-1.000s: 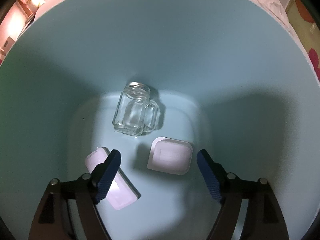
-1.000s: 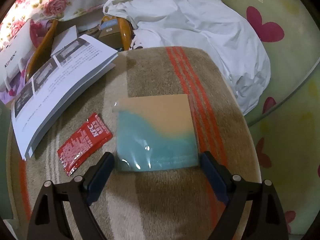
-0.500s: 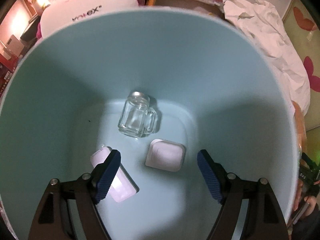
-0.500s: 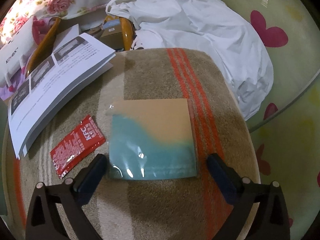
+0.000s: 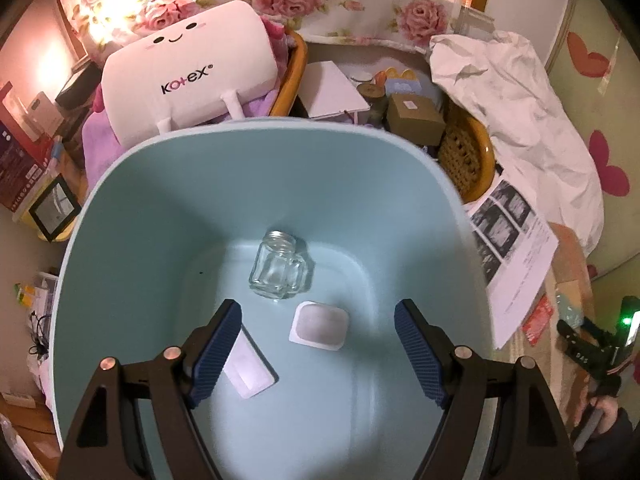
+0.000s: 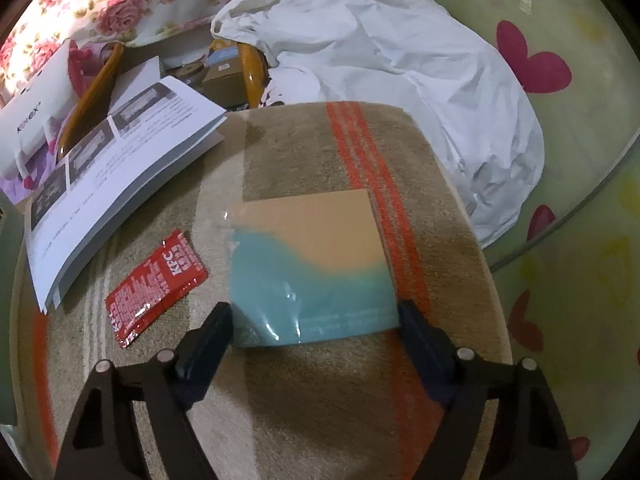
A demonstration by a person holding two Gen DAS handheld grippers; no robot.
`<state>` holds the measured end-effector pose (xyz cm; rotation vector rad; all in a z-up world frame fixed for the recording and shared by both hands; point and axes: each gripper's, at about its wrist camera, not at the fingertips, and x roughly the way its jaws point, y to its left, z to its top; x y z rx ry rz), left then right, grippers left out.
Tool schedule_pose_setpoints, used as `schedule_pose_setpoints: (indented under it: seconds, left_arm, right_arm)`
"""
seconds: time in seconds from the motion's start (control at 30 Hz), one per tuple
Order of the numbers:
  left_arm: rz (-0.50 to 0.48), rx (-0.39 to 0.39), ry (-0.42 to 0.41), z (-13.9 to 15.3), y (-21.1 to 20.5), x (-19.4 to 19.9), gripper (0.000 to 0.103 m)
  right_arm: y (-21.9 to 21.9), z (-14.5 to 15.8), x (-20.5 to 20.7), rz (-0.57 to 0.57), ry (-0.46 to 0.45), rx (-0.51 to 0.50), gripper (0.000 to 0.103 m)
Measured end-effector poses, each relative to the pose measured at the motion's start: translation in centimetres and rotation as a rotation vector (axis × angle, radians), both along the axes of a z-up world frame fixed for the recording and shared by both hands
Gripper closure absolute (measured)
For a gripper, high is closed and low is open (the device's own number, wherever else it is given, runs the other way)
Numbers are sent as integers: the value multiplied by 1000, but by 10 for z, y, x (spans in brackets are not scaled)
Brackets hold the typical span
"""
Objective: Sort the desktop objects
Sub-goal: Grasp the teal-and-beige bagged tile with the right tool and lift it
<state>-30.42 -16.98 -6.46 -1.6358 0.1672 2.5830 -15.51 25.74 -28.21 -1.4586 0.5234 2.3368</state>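
1. Both views are dim and indoor, with a warm cast.
2. The brightest patch is an overexposed glow on the floral fabric [image 5: 132,12] at the top left of the left view.
3. The pale blue bin [image 5: 168,208] holds soft shadows along its inner walls.
4. Glare streaks the plastic-wrapped pad [image 6: 310,268].
5. Fisheye bending curves the edges, corners go black, and the right view looks slightly soft.

Half hidden behind the left claw [image 5: 318,344]: a flat white pack [image 5: 250,372] in the blue tub [image 5: 132,280]. Cut off by the edge: the other claw [image 5: 592,352], far right. Too blurry to read: the paper sheets [image 6: 120,168]. Perhaps touching the card's [image 6: 308,268] corners, the right claw [image 6: 314,324]; hard to tell.
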Motion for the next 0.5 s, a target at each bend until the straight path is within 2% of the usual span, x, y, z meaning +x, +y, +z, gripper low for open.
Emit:
schedule_pose_setpoints:
  seconds: [0.2,0.5]
  left_arm:
    - [-23,7,12,9,11,6,21]
    - [-26,23,17,13,17,10,21]
  right_arm:
    - [20,-13,8,2,10,-12,18]
    - [23,-13,21,9,19,-19,18]
